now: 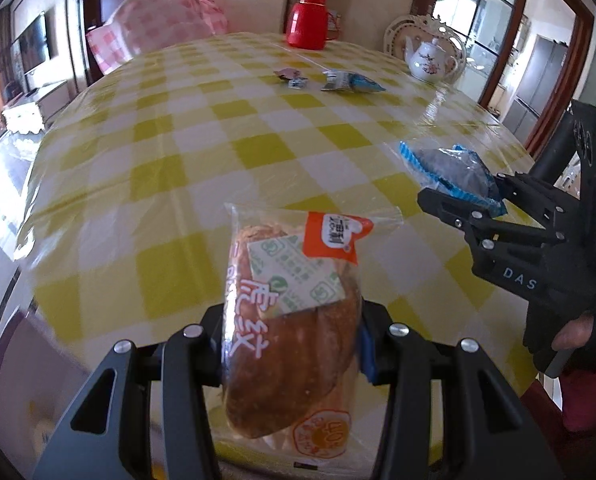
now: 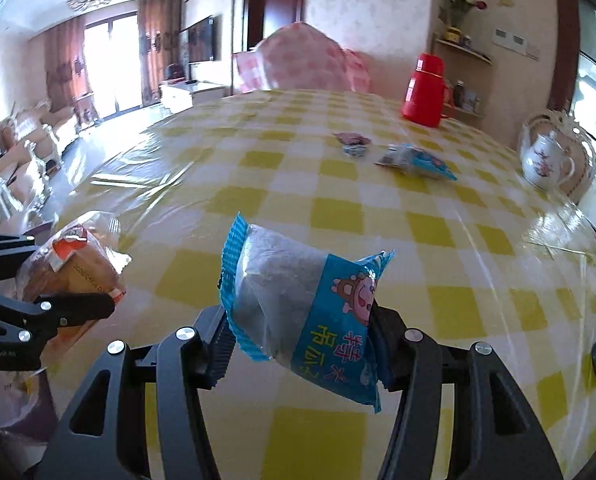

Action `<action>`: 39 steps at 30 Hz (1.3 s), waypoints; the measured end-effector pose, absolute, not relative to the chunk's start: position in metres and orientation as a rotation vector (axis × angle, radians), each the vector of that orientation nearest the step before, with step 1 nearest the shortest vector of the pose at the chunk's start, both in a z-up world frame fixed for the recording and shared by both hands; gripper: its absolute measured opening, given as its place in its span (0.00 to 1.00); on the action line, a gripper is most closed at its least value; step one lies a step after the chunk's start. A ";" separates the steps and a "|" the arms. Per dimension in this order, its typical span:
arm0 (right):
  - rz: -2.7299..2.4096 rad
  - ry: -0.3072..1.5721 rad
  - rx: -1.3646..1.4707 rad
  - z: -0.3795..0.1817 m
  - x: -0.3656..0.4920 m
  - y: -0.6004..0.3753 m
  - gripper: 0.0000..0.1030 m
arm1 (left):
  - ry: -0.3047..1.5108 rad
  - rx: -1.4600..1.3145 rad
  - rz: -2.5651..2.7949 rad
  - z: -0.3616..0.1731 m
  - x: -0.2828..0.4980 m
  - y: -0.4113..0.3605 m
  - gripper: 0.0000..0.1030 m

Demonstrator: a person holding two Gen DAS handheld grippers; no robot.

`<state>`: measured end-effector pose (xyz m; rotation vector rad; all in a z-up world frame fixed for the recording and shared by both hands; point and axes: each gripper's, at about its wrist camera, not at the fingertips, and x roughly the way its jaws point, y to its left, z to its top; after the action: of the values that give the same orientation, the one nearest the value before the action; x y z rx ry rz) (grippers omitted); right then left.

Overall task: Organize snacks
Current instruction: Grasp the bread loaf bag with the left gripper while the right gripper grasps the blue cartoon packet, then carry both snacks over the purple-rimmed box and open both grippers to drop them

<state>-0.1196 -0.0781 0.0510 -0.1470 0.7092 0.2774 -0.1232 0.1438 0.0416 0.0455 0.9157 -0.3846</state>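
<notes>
My left gripper [image 1: 292, 344] is shut on a clear-wrapped bread loaf [image 1: 294, 320] with an orange label, held above the near edge of the yellow-checked table [image 1: 178, 152]. My right gripper [image 2: 302, 344] is shut on a blue-and-clear snack packet [image 2: 298, 304] with a cartoon print. In the left wrist view the right gripper [image 1: 454, 196] holds that blue packet [image 1: 450, 168] at the right. In the right wrist view the bread loaf [image 2: 78, 268] in the left gripper [image 2: 86, 300] shows at the left. Far across the table lie a blue snack bag [image 1: 350, 82] and small wrapped candies [image 1: 292, 78].
A red thermos [image 1: 308, 18] stands at the table's far edge and a white teapot [image 1: 428, 58] at the far right. A chair with a pink checked cover [image 1: 154, 28] is behind the table. A gloved hand [image 1: 574, 332] grips the right tool's handle.
</notes>
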 end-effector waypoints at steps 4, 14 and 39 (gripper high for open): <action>0.323 0.701 -0.178 0.053 -0.132 -0.055 0.53 | 0.906 0.030 -0.349 0.044 -0.137 0.164 0.46; 0.465 0.661 -0.263 0.065 -0.168 0.007 0.53 | 0.932 0.043 -0.259 0.047 -0.173 0.228 0.46; 0.862 0.643 -0.457 0.058 -0.256 0.141 0.53 | 1.199 0.135 -0.079 0.003 -0.219 0.342 0.46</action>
<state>-0.2556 0.1411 0.0580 -0.4574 0.6428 0.8620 -0.2195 0.3421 0.0029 0.1349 1.1992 -0.0791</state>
